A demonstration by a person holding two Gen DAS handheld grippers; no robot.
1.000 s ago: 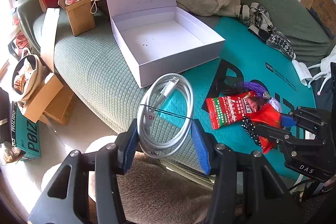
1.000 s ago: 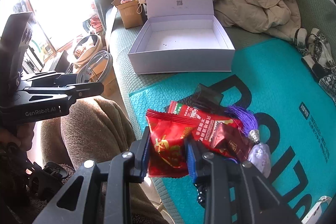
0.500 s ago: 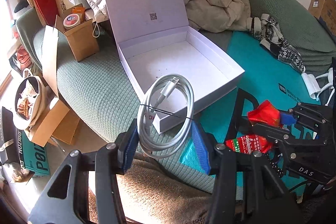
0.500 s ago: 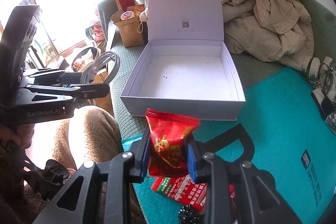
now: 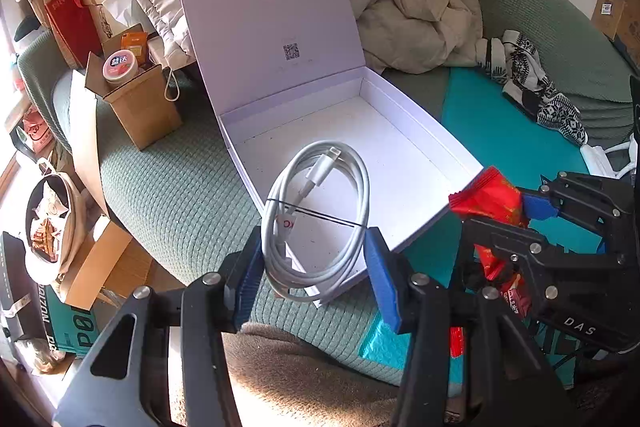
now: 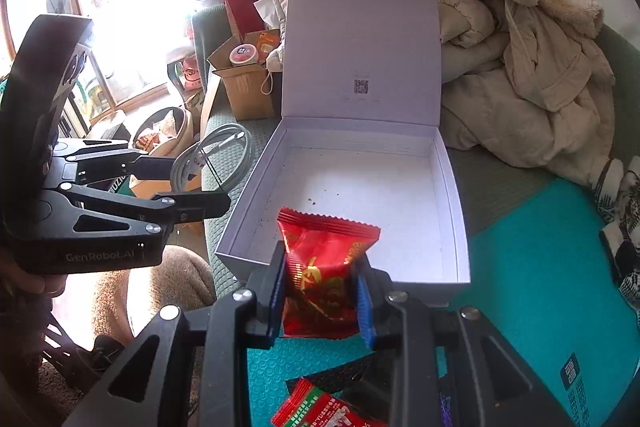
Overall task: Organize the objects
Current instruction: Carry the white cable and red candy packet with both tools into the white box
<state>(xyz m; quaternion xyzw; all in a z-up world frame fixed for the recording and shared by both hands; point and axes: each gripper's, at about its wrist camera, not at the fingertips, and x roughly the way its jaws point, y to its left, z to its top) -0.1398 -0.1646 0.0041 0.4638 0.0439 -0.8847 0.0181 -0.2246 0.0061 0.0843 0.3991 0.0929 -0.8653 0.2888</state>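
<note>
Cable coil between left fingers — snack packet between right fingers.

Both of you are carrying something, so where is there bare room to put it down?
The white box floor is bare between its four walls. Open teal mat lies between the box and the patterned socks. It is crowded behind the lid with coats and left by the cardboard box.

A glossy crinkled foil snack packet, a smooth white plastic cable, a matt white cardboard box, a quilted green cloth sofa and a dimpled teal plastic mailer.
</note>
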